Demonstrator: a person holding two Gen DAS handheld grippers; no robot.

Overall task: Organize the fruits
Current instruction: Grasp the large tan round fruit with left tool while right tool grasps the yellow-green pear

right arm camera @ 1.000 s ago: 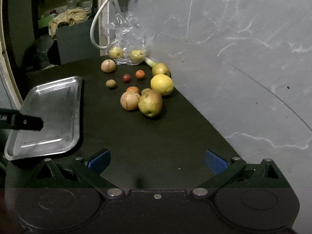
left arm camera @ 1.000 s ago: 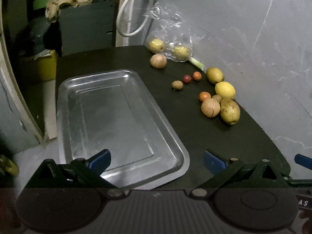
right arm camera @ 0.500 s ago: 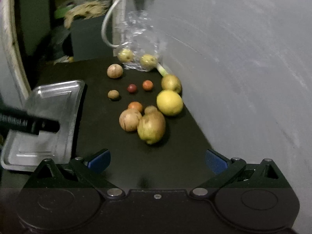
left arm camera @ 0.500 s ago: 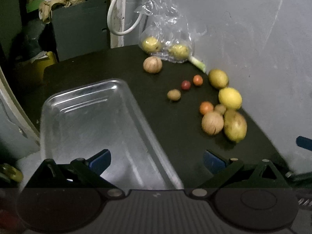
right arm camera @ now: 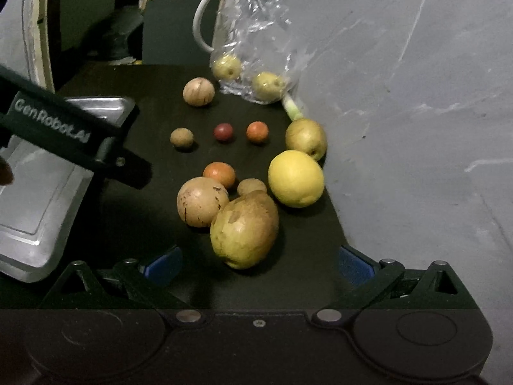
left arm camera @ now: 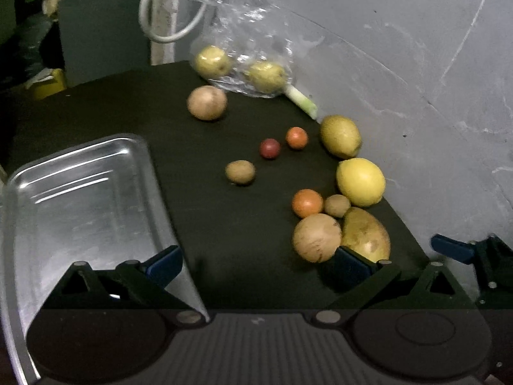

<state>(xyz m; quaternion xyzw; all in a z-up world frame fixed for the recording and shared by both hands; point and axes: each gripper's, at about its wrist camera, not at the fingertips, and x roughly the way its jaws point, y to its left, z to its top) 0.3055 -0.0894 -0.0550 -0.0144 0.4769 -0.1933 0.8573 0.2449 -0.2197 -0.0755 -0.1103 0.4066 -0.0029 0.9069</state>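
The right gripper has its blue-padded fingers spread wide with nothing between them, hovering low over the black worktop near its front edge, and the large yellow-green pear-shaped fruit lies just ahead of the gap, almost centred on it. That fruit looks firm, fairly heavy and smooth-skinned, so it could roll or slip; a hold across its broad middle seems safest, with gentle pressure to avoid bruising. Touching its left flank is a round tan fruit, which crowds one finger's path. Beyond sit a small orange fruit and a bright yellow round citrus close to the wall-side edge, with more small fruits and a clear plastic bag holding two yellow fruits toward the far edge. The left gripper is likewise wide open and empty, one finger over the rim of the shiny rectangular metal tray at the worktop's left edge, apparently the destination.
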